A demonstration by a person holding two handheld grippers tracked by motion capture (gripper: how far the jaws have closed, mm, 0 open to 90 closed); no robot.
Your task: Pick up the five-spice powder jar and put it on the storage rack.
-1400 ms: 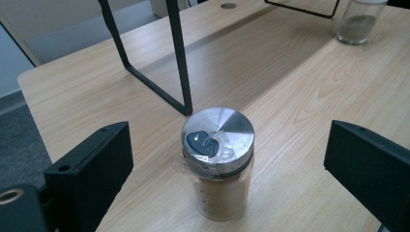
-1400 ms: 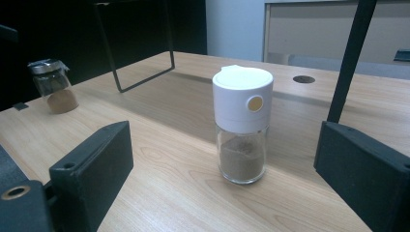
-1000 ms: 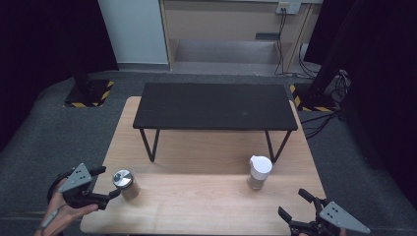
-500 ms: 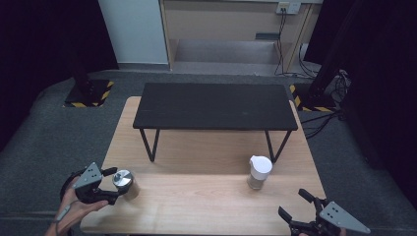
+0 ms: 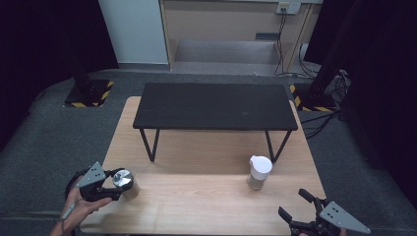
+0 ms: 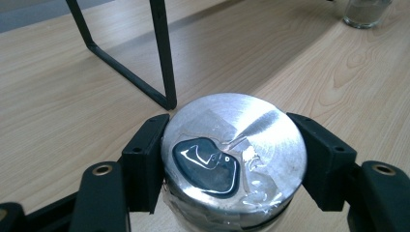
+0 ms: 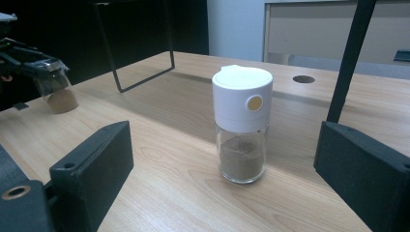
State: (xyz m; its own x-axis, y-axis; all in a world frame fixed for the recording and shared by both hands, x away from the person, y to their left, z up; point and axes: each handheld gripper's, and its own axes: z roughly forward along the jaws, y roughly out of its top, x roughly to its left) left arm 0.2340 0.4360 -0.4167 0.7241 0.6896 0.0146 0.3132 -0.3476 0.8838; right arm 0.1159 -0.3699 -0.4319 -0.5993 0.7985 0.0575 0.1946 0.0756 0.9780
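the left tongs (image 5: 118, 186) sit at the near left corner of the wooden surface (image 5: 196, 162), their two black jaws set either side of the metal lid of a small glass jar (image 5: 125, 183). in the left gripper view the jaws press against both sides of that lid (image 6: 234, 154), so the jar is clamped at its top while it stands upright on the surface. the right gripper view shows brown powder in the bottom of it. the right tongs (image 5: 301, 209) hang at the near right edge, jaws spread wide with nothing between them. just ahead of them stands a glass shaker (image 7: 241, 123) with a white cap, upright, part full of brown powder, not touched by either jaw. behind both jars a low black stand (image 5: 215, 105) straddles the middle of the surface.
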